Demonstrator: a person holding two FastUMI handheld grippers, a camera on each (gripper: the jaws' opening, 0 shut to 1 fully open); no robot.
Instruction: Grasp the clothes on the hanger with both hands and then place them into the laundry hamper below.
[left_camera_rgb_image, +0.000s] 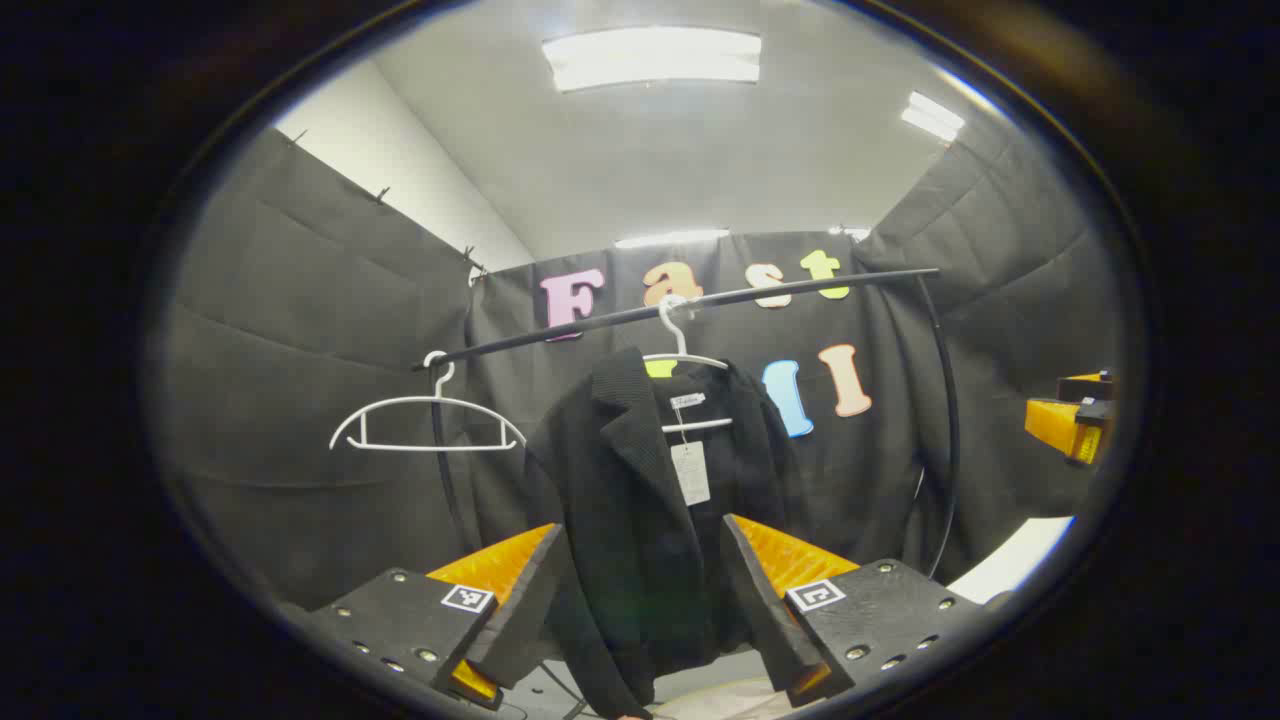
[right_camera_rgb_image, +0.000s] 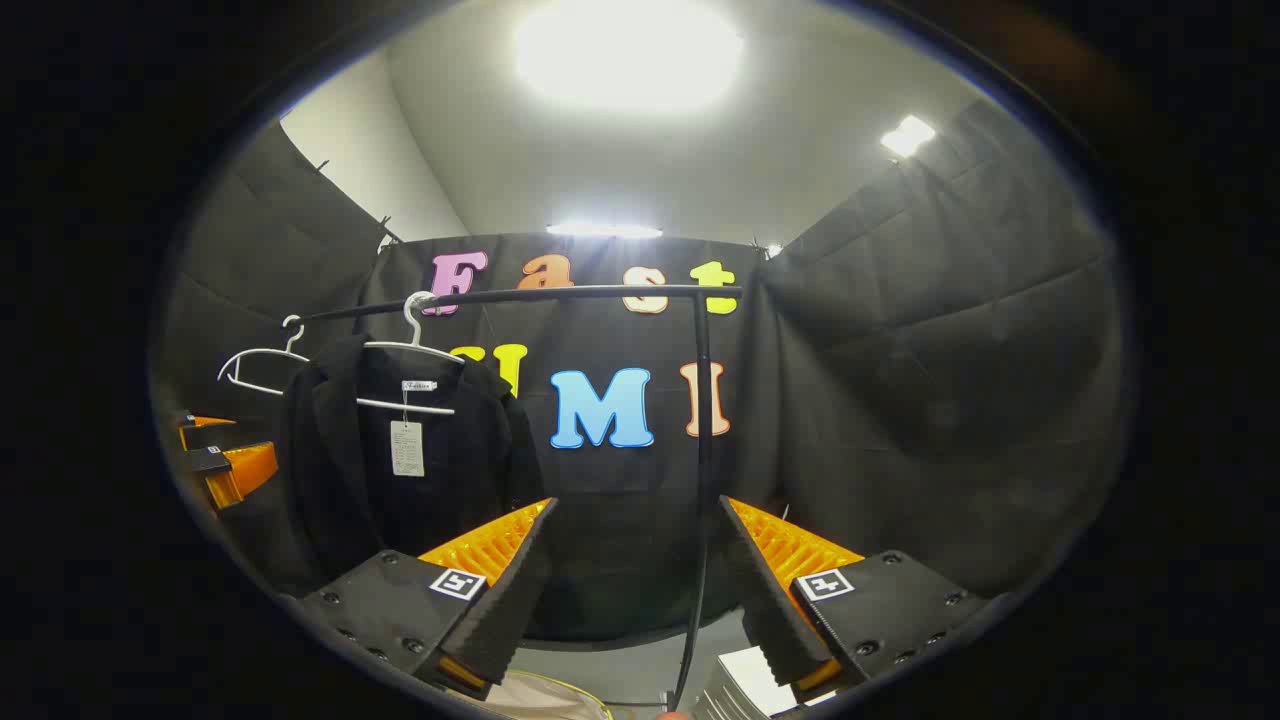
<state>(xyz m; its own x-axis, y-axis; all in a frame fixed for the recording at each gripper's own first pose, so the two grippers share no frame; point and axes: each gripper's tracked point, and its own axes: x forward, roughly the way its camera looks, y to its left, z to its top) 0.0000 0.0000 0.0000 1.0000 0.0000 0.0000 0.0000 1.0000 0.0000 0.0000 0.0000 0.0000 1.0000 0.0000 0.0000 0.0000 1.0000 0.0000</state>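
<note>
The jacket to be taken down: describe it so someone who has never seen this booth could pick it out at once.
Find the dark rail running across the black cloth wall. Two white hangers hook over it; the black jacket hangs on the right-hand hanger. The bare hanger to its left carries nothing, while the jacket shows a lapel and a pale paper tag dangling at its collar.

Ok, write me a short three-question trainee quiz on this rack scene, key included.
1. True or false: the black jacket is already gripped by the left claw.
2. How many white hangers are on the rail?
3. The empty hanger hangs on which side of the jacket in the left gripper view? A) left B) right

Key: 1. False, both the left claw and the right claw are open and holding nothing. 2. Two. 3. A.
</note>
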